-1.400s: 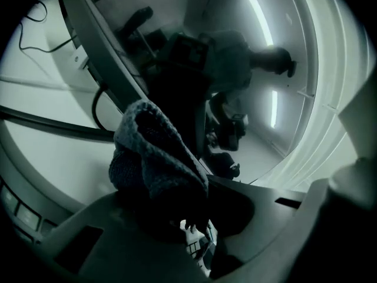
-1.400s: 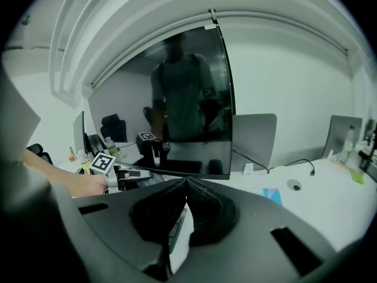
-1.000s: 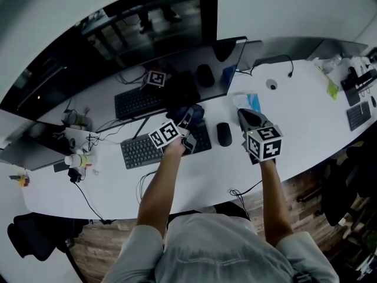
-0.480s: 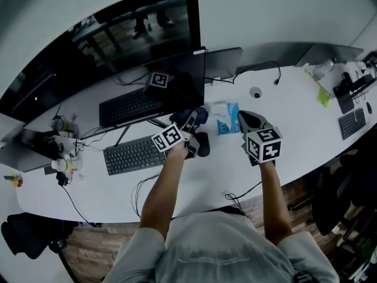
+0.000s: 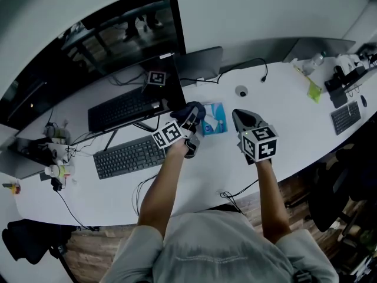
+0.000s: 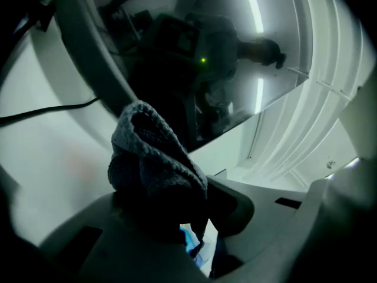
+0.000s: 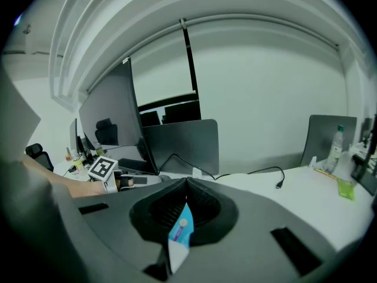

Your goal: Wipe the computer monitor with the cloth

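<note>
While clamped in left tongs [image 6: 189,214], cloth [image 6: 154,158] bunched, dark grey, knitted.

The cloth [image 6: 154,158] is dark grey and coarsely woven. It is bunched into a lump and pinched in the closed jaws of the left gripper [image 5: 189,121]. It sits close by the lower right corner of the monitor [image 5: 100,46]; whether it touches the glass is unclear. The monitor is wide, upright and dark, showing only reflections.

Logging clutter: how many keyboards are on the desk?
2: one keyboard left of the left gripper, another at the far right. The third is a reflection in the monitor. More may be hidden.
</note>
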